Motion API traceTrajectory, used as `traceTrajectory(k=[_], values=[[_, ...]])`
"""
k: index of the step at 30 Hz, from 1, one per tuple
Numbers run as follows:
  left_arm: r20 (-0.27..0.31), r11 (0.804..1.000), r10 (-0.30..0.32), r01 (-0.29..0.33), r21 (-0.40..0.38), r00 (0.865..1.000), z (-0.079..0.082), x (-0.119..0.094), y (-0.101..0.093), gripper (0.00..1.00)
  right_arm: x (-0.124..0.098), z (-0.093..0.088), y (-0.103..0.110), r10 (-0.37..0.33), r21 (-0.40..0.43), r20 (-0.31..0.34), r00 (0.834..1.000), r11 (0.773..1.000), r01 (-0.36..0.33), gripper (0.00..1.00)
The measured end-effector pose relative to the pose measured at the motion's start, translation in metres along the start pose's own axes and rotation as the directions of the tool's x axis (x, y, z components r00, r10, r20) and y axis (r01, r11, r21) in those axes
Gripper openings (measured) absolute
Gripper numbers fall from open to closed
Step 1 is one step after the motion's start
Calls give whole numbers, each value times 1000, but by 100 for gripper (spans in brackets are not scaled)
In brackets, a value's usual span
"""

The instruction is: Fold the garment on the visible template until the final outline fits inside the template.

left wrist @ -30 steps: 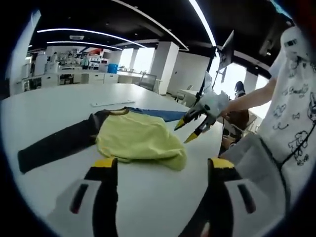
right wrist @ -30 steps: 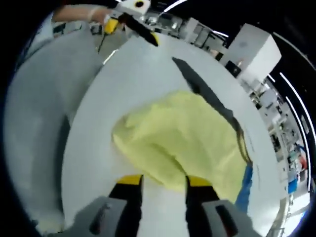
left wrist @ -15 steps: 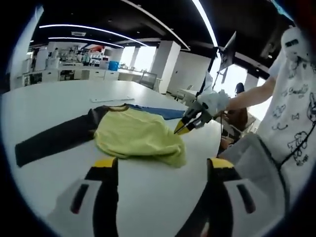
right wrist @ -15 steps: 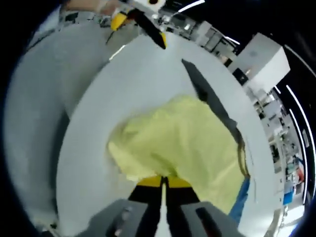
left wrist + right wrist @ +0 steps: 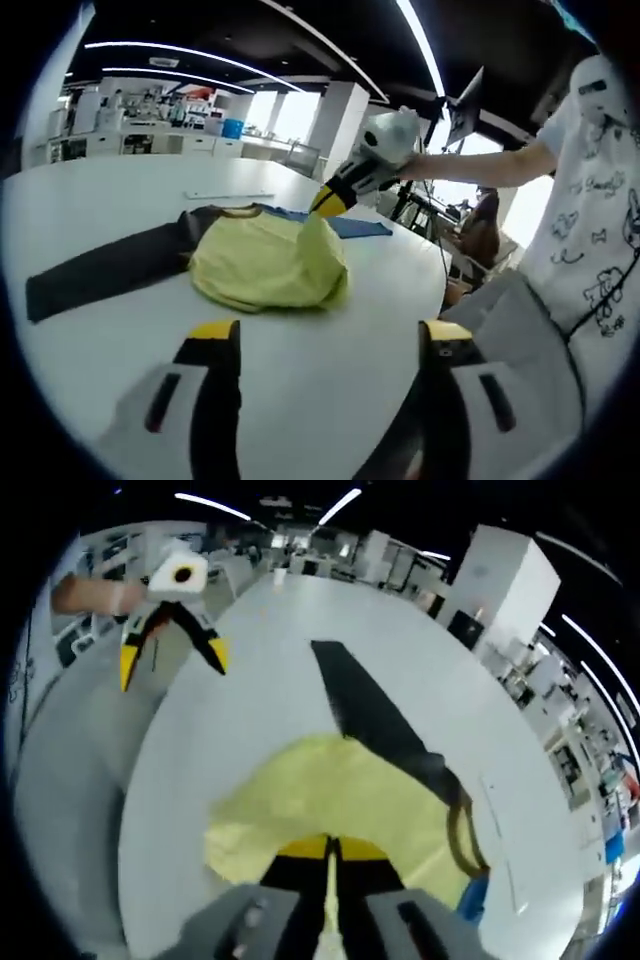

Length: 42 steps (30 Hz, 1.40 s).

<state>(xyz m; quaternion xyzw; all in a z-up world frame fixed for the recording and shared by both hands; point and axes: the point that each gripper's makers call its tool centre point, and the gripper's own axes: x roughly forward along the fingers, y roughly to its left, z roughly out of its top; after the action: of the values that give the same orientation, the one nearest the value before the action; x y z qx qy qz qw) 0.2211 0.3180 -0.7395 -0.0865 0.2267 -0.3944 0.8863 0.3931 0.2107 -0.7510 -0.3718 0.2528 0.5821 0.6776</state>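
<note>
White table [image 5: 300, 390]; garment [image 5: 262, 262] sleeve [image 5: 105, 275] stretches left.

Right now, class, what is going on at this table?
A person is folding a yellow shirt with dark sleeves on a white table, a gripper in each hand. The right gripper is shut on the shirt's hem and holds that edge lifted off the table, so the cloth peaks under it. The left gripper is open, hanging above the table and holding nothing. One dark sleeve lies stretched out flat. The fold is not finished.
</note>
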Motion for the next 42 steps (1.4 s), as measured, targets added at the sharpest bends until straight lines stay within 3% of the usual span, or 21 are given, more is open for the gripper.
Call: traceTrajectory(k=[5, 8, 21, 23, 33, 39, 42], values=[[1, 1000, 10, -10, -18, 1000, -4, -2, 3, 69, 23, -1, -27, -12, 56, -23, 1000, 998, 14, 0], [0, 999, 20, -20, -34, 1000, -8, -3, 6, 69, 32, -3, -33, -22, 132, -27, 999, 991, 25, 0], [2, 997, 22, -22, -78, 1000, -14, 2, 9, 68, 76, -28, -70, -55, 283, -94, 994, 956, 80, 0], [2, 996, 22, -22, -83, 1000, -14, 2, 9, 68, 71, -28, -62, -51, 297, -97, 994, 952, 77, 0], [12, 996, 24, -23, -86, 1000, -12, 2, 8, 68, 67, -29, -66, -51, 295, -95, 994, 952, 77, 0], [11, 997, 16, -15, -80, 1000, -11, 2, 3, 68, 48, -29, -71, -86, 290, -98, 991, 950, 111, 7], [15, 997, 15, -14, -79, 1000, -10, 2, 2, 68, 35, -28, -79, -122, 306, -73, 990, 942, 139, 15]])
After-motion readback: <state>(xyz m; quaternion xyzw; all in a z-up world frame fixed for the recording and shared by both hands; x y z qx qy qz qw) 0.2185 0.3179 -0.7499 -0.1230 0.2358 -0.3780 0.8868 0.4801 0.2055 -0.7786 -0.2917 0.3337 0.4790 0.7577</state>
